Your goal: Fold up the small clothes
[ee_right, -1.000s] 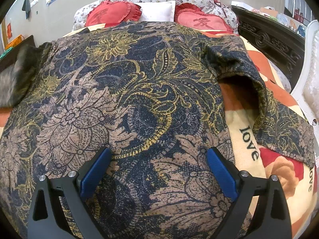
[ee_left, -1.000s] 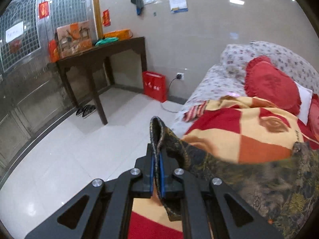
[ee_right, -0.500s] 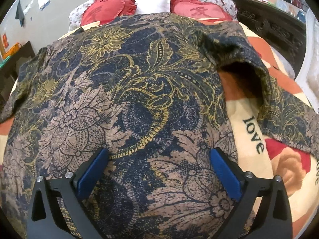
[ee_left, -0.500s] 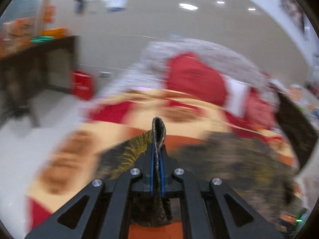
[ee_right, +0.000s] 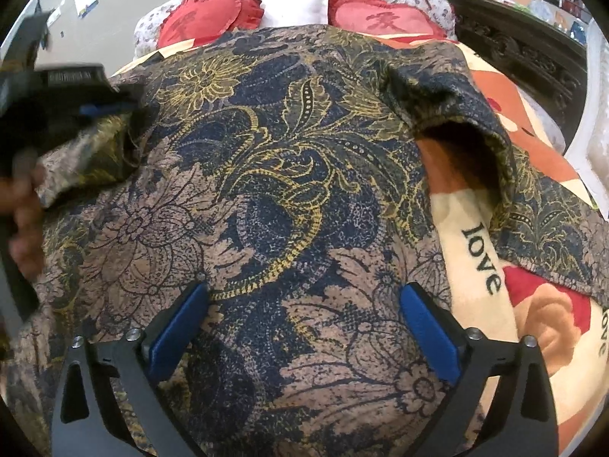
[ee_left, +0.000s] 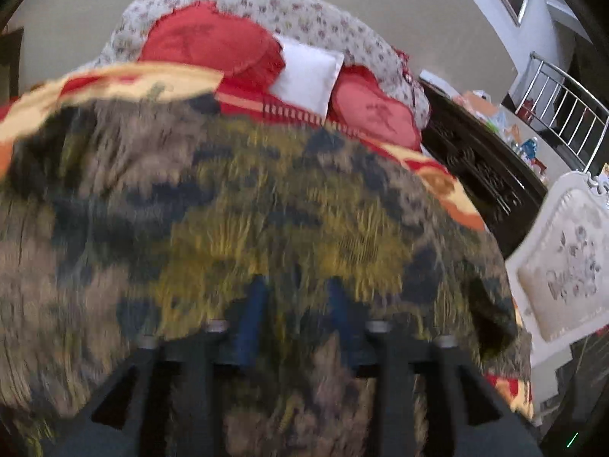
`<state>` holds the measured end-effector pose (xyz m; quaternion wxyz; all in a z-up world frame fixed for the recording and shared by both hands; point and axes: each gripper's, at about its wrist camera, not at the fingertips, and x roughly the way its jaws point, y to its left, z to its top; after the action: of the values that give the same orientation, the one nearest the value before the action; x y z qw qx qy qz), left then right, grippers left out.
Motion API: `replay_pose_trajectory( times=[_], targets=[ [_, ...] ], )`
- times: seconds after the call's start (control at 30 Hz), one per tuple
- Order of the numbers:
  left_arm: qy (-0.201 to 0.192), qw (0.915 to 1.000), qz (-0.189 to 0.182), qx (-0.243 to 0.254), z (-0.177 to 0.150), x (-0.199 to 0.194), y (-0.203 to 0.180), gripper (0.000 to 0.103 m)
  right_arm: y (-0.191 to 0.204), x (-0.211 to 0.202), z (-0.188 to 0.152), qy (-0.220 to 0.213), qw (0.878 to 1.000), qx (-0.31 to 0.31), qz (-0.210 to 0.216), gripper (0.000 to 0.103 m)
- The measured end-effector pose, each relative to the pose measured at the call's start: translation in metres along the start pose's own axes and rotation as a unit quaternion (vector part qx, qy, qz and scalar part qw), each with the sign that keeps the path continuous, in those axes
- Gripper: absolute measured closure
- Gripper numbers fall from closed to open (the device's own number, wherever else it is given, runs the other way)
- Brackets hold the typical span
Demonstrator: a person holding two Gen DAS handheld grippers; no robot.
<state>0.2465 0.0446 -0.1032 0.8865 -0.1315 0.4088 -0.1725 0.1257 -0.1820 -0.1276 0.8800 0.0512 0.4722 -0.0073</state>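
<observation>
Floral garment (ee_right: 266,190) covers blanket (ee_right: 472,251); right gripper (ee_right: 304,316) hovers spread above it.

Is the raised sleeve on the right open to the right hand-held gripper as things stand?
Probably yes. The right hand-held gripper hangs open over the garment, and the sleeve lies ahead to its right with nothing between them.

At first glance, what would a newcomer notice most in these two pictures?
The dark floral garment with gold and tan flowers fills most of both views, spread over the patterned blanket that bears the word "love". Behind it, at the head of the bed, two red cushions flank a white pillow. The right claw hovers wide open over the cloth; the left claw is at its left edge.
</observation>
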Motion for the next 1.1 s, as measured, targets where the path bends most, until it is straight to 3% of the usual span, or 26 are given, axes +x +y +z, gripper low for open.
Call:
replay_pose_trajectory(
  times=[0.17, 0.3, 0.37, 0.43, 0.5, 0.57, 0.67, 0.7, 0.8, 0.83, 1.0, 1.1],
  targets=[
    [-0.001, 0.9989, 0.047, 0.008, -0.038, -0.041, 0.025, 0.041, 0.008, -0.019, 0.041, -0.053, 0.995, 0.008, 0.080, 0.011],
    [0.025, 0.9928, 0.117, -0.009, -0.075, -0.064, 0.054, 0.039, 0.047, 0.005, 0.081, -0.055, 0.973, -0.047, 0.218, 0.013],
    [0.013, 0.9920, 0.125, 0.014, -0.090, -0.074, 0.053, 0.039, 0.068, 0.020, 0.092, -0.050, 0.965, -0.082, 0.243, 0.021],
    [0.002, 0.9886, 0.145, 0.040, -0.101, -0.077, 0.045, 0.038, 0.089, 0.042, 0.103, -0.035, 0.960, -0.112, 0.254, 0.038],
    [-0.007, 0.9843, 0.165, 0.062, -0.109, -0.076, 0.036, 0.030, 0.098, 0.062, 0.110, -0.023, 0.958, -0.112, 0.263, 0.045],
    [-0.012, 0.9812, 0.181, 0.066, -0.109, -0.073, 0.034, 0.026, 0.098, 0.078, 0.115, -0.014, 0.957, -0.095, 0.274, 0.047],
    [-0.015, 0.9834, 0.177, 0.037, -0.109, -0.076, 0.045, 0.025, 0.091, 0.087, 0.122, -0.008, 0.943, -0.053, 0.329, 0.049],
    [-0.019, 0.9844, 0.173, 0.024, -0.109, -0.079, 0.050, 0.025, 0.090, 0.091, 0.124, 0.000, 0.936, -0.040, 0.351, 0.054],
    [-0.024, 0.9863, 0.163, -0.004, -0.108, -0.083, 0.061, 0.026, 0.094, 0.096, 0.126, 0.021, 0.922, -0.026, 0.386, 0.084],
    [-0.025, 0.9859, 0.165, -0.004, -0.107, -0.083, 0.061, 0.026, 0.095, 0.094, 0.126, 0.021, 0.923, -0.029, 0.383, 0.092],
    [-0.022, 0.9849, 0.172, 0.001, -0.106, -0.083, 0.059, 0.025, 0.068, 0.065, 0.135, -0.033, 0.941, -0.002, 0.336, 0.095],
    [-0.021, 0.9844, 0.175, 0.004, -0.106, -0.082, 0.057, 0.025, 0.030, 0.048, 0.139, -0.051, 0.966, 0.013, 0.254, 0.096]
  ],
)
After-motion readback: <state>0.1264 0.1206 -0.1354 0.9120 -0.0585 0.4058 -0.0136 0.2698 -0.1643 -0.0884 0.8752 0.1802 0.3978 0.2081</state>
